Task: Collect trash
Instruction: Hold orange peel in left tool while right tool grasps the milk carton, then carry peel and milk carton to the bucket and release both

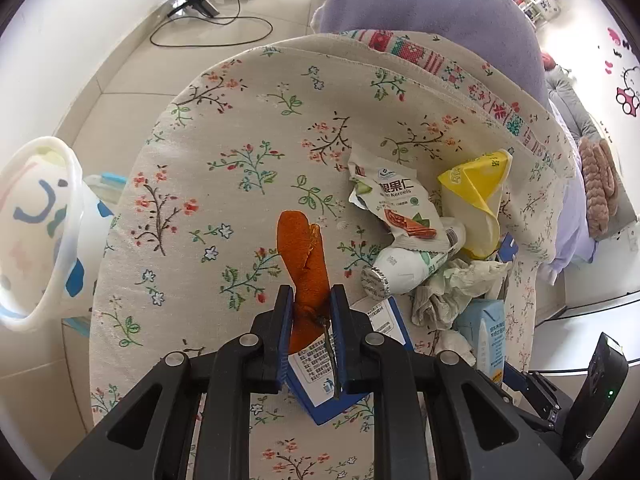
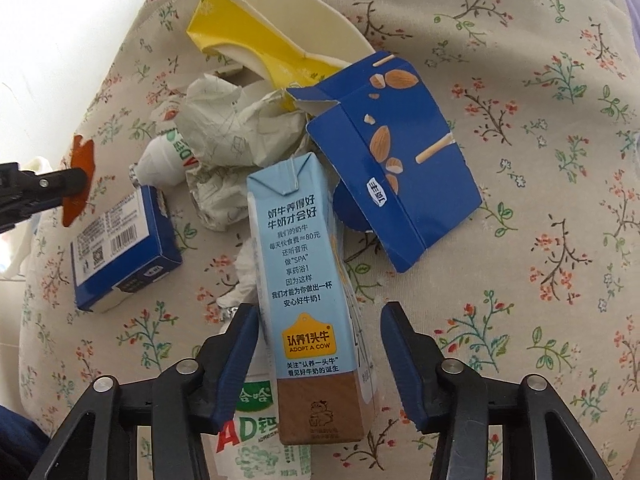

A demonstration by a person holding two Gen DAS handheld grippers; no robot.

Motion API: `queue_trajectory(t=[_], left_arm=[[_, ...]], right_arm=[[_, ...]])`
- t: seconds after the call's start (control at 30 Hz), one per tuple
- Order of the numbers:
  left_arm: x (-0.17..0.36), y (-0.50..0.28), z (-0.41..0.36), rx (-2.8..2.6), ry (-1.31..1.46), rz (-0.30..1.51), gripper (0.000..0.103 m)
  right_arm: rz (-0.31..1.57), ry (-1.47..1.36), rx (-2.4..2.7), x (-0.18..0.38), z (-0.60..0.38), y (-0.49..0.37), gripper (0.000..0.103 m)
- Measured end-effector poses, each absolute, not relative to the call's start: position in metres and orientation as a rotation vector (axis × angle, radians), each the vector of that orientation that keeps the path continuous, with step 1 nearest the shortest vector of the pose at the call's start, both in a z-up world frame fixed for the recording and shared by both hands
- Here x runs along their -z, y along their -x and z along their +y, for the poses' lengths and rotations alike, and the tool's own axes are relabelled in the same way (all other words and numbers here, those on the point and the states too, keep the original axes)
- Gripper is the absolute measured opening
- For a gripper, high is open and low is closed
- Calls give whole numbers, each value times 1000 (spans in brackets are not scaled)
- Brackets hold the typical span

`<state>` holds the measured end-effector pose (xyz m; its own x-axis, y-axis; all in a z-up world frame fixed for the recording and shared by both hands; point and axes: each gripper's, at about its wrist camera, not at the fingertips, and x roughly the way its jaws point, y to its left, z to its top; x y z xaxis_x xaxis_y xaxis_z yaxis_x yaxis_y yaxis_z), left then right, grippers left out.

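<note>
My left gripper [image 1: 311, 300] is shut on an orange peel [image 1: 300, 248], held a little above the floral tablecloth [image 1: 240, 120]. The right wrist view shows the same peel [image 2: 82, 152] at the far left. My right gripper [image 2: 319, 308] stands open around a light-blue milk carton [image 2: 296, 272] that lies on the cloth. Its left pad is close against the carton, and a clear gap shows at the right pad. A white AD bottle [image 2: 256, 420] lies under the left finger.
A trash pile lies on the cloth: yellow carton [image 2: 260, 36], blue almond box [image 2: 392, 152], crumpled paper [image 2: 228, 128], small blue box [image 2: 120, 248], snack bag [image 1: 400, 208]. A white bin with blue marks [image 1: 40, 220] stands left of the table. Cables lie on the floor [image 1: 212, 32].
</note>
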<state>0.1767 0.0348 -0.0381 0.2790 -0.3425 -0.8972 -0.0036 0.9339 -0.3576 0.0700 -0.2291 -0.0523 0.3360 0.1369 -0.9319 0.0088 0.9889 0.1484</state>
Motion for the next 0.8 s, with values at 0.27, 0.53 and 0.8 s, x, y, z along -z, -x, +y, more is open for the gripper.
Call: queue_trajectory(t=[0.27,0.53,0.8], left_arm=[[34,-171,45,233,343,1262,20],[28,-167,62,227,388,1250,20],[15,-162,94,210,455,1223,20]], right_arm=[[1218,-113,-92,53,-223,-70,46],[1138,-85,-105,32,-212,-65,42],[1014,-31,-91,0,-209,-55,42]])
